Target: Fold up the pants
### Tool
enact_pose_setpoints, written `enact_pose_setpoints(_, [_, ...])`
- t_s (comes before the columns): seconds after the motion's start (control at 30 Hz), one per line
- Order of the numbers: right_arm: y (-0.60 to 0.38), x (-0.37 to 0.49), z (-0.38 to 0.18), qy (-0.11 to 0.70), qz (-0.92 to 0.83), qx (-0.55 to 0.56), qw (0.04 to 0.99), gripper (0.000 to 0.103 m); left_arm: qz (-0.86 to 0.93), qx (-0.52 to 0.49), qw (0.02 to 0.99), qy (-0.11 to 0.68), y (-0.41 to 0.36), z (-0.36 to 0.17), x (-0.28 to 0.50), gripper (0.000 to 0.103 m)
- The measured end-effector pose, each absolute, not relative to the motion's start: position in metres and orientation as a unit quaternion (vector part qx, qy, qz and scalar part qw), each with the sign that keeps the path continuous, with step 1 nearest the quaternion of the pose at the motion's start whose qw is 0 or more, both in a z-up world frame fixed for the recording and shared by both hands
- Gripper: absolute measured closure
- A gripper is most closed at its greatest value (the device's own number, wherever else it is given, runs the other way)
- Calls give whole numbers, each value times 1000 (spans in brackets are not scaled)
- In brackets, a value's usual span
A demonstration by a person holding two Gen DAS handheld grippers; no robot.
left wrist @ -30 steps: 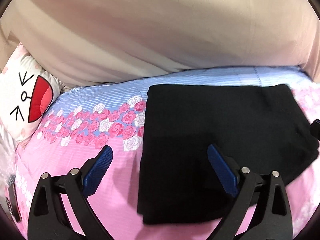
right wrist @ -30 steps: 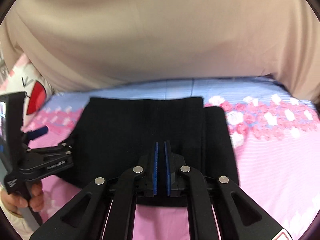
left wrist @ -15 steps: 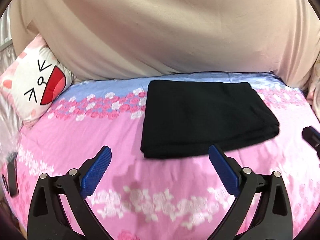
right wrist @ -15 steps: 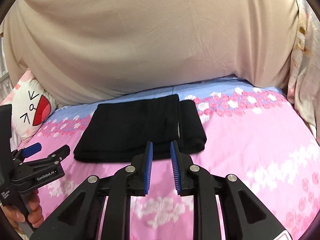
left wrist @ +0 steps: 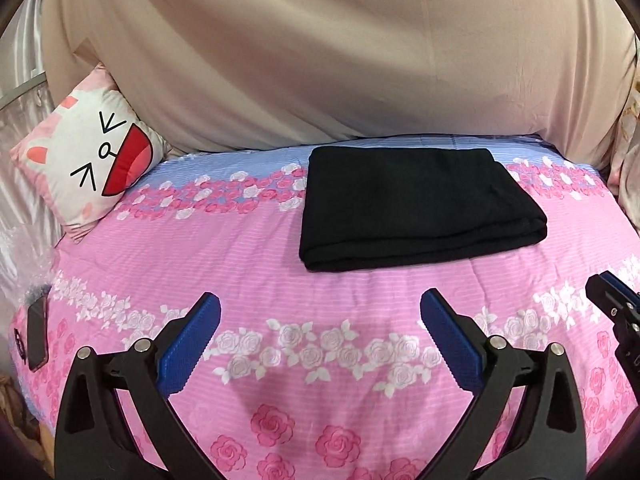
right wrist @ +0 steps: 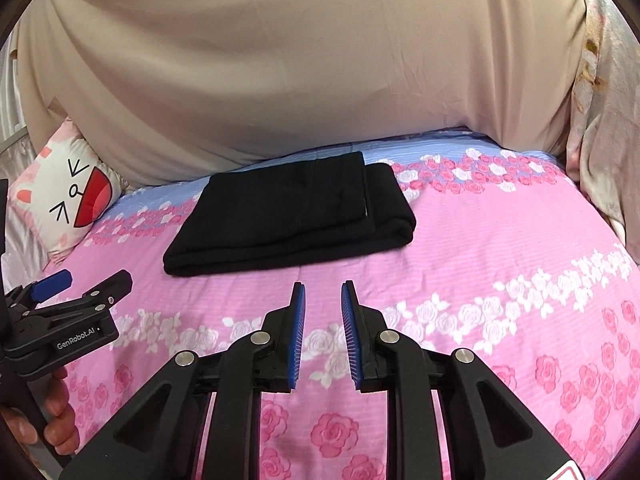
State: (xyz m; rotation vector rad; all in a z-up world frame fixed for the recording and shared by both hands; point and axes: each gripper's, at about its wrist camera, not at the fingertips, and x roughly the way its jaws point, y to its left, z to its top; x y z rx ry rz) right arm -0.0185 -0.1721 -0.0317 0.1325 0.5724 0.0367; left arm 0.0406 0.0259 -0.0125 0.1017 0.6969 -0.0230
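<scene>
Jaws first: left gripper (left wrist: 320, 320) spread wide, nothing between them; right gripper (right wrist: 323, 312) parted by a narrow gap, also empty. Both hang over bare pink sheet (left wrist: 360, 292), short of the pants (left wrist: 412, 208). The pants lie folded into a black rectangle toward the far side of the bed, near edge thick and rounded, right-hand fold stepped. Open sheet on every near side. Pillow (left wrist: 92, 168) far left, phone (left wrist: 37, 336) at the left edge.

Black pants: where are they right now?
The folded black pants lie on the pink floral bedsheet, right of centre in the left wrist view, toward the beige curtain. The cartoon pillow sits off to their left; neither gripper touches them.
</scene>
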Motion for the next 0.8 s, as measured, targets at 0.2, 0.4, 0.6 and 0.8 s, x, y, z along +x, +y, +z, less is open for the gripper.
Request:
enact_pose_setpoints(0.2, [-163,-22,-33,280,20,54,958,82,-12,56,937,344,27,-16,36,5])
enact_pose_setpoints(0.4, [-160,-20,-31,276,19,51,960,75,-15,59,937,345,27,-17,37,5])
enact_pose_setpoints(0.6, [-159,-16,-33,280,20,51,958,75,-16,59,936,347,26,-18,40,5])
enact_pose_setpoints(0.8, [-157,-14,-36,283,24,49,958,75,-18,57,935,350,26,-20,41,5])
